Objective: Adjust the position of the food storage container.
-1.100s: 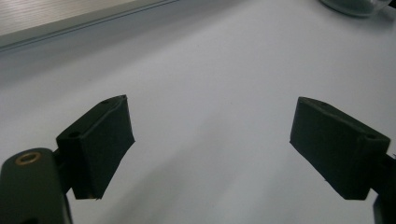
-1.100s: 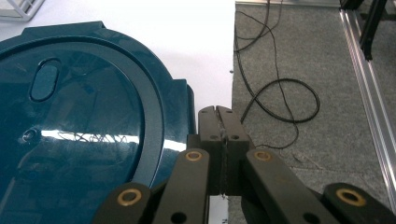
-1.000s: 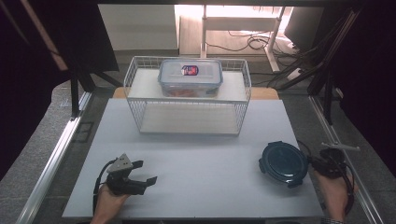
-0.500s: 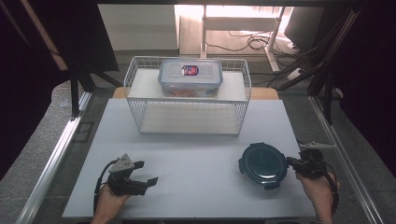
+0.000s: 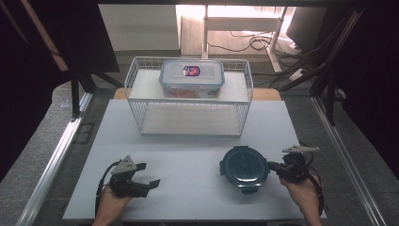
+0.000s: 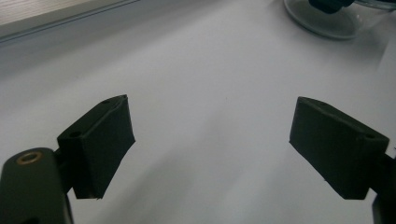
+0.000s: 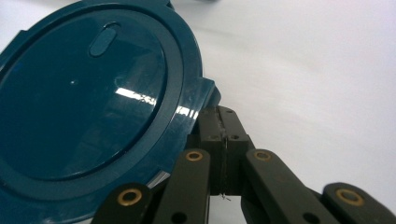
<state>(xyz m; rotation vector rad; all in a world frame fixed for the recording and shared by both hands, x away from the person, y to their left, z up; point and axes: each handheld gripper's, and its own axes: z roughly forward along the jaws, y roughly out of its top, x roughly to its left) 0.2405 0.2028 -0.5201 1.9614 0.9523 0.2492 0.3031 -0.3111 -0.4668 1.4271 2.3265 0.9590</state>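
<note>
Your right hand-held gripper (image 5: 272, 165) is clamped on the lid's (image 5: 244, 168) tab, near right on the counter (image 5: 188, 160); your left hand-held gripper (image 5: 151, 175) rests with jaws apart.

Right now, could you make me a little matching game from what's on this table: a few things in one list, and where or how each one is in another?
Things:
1. round dark lid
2. clear box
3. left gripper
4. wire basket

Places or states:
A. fingers wide apart over bare table
B. on the shelf inside the basket
C. pinched at its edge by the right gripper
D. at the back of the white table

Pairs: 1-C, 2-B, 3-A, 4-D
</note>
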